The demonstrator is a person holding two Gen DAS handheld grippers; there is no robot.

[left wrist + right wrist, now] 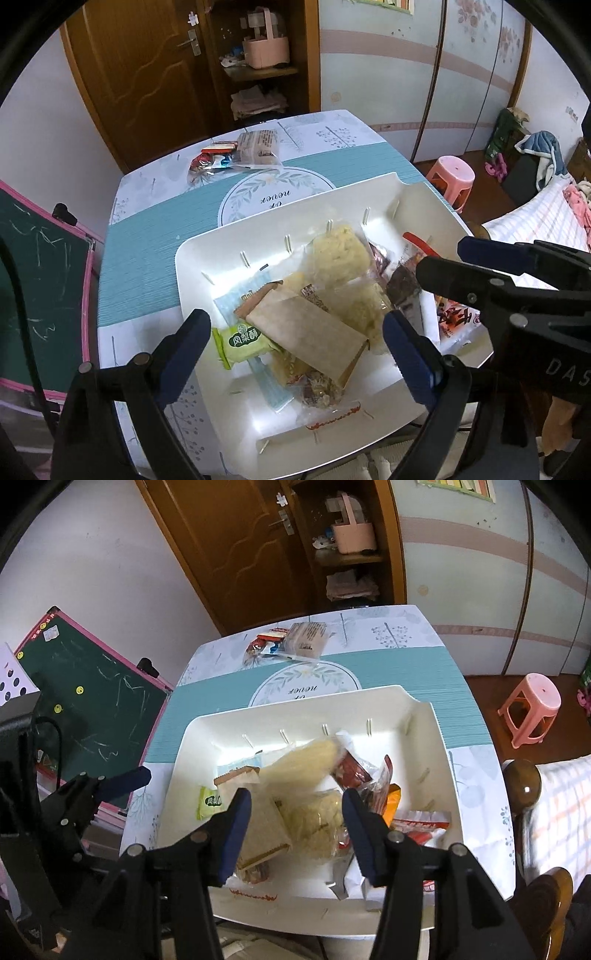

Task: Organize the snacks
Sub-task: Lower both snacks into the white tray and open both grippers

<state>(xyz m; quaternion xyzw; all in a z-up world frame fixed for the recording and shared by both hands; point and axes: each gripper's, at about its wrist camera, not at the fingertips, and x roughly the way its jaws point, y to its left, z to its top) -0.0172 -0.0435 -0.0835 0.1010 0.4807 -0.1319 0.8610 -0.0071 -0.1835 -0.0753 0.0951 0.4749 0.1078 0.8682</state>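
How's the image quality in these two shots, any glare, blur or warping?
Left wrist view: glare on the white tray floor, strong fisheye bending, dark corners, sharp snack packets. Right wrist view: same warping, checked cloth at the right edge blurred, tray evenly lit.

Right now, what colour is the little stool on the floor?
Pink stool, clearest in the right wrist view.

The green snack packet (242,341) lying in the white tray (192,258) is showing "凤梨酥". Beyond the tray, the tablecloth's round emblem (273,195) is displaying "never", upside down. "DAS" is showing on the right gripper's body (565,365) beside the tray.
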